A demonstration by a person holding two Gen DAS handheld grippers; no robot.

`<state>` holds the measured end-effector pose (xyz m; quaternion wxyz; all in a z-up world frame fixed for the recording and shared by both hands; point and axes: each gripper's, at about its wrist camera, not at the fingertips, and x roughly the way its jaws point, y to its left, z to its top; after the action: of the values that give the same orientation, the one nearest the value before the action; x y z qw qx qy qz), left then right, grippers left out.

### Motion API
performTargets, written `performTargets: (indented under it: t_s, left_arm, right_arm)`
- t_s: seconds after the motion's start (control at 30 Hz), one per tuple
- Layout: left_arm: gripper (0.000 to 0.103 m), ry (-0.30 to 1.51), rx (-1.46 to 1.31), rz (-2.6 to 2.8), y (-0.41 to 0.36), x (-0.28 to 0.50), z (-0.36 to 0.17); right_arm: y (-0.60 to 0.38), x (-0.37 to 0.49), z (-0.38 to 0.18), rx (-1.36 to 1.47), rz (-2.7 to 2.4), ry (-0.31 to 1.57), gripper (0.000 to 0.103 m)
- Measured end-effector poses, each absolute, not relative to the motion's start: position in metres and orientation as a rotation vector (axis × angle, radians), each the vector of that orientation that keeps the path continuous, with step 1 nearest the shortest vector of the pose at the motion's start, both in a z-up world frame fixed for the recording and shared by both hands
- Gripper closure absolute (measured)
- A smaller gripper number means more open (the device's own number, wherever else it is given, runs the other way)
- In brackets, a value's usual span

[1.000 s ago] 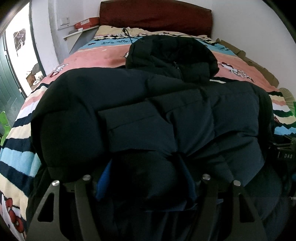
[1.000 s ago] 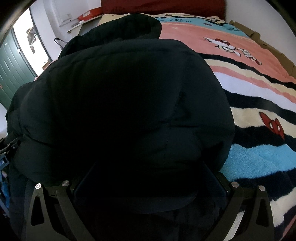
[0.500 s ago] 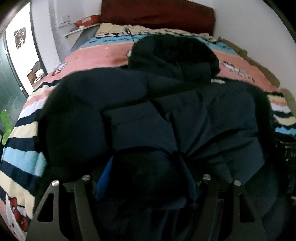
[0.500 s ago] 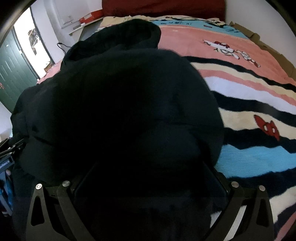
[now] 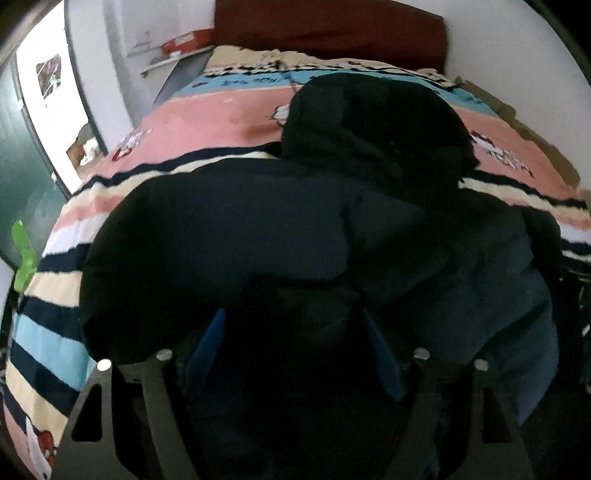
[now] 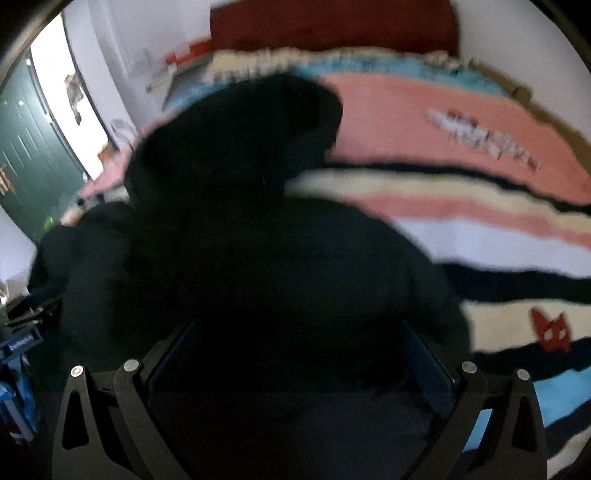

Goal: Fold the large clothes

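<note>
A large black puffer jacket (image 5: 295, 229) with a hood (image 5: 373, 122) lies on the striped bed. It also fills the right wrist view (image 6: 258, 258). My left gripper (image 5: 293, 332) is shut on a thick bunch of the jacket's lower edge, with the blue pads (image 5: 207, 347) pressed into the fabric. My right gripper (image 6: 295, 350) is shut on the jacket's lower edge at the other side, its fingertips buried in dark fabric. The hem is lifted and carried toward the hood.
A striped pink, cream, blue and navy blanket (image 5: 229, 110) covers the bed (image 6: 480, 229). A dark red headboard (image 5: 332, 33) stands at the far end. A green door (image 5: 22, 155) and a white wall shelf (image 5: 170, 55) are at the left.
Both grippers have moved forward toward the headboard with the jacket's lower edge, so the body bunches up and covers more of itself. The right wrist view is now motion-blurred.
</note>
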<state>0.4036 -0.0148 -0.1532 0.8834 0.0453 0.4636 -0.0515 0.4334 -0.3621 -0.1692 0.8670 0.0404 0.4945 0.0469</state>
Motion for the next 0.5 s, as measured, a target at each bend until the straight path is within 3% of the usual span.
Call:
performTargets:
  t_s: [0.23,0.37,0.5]
  left_arm:
    - [0.029,0.933,0.023,-0.230,0.009,0.425,-0.100]
    - [0.030,0.918,-0.032,-0.283,0.022,0.490,-0.069]
    - [0.030,0.913,-0.075,-0.329,0.023,0.570,-0.064]
  right_arm:
    - [-0.389,0.443,-0.116,0.115,0.192,0.954,0.000]
    - [-0.419,0.500,-0.086,0.154,0.175,0.886,0.000]
    - [-0.451,0.577,-0.090,0.228,0.146,0.853,0.000]
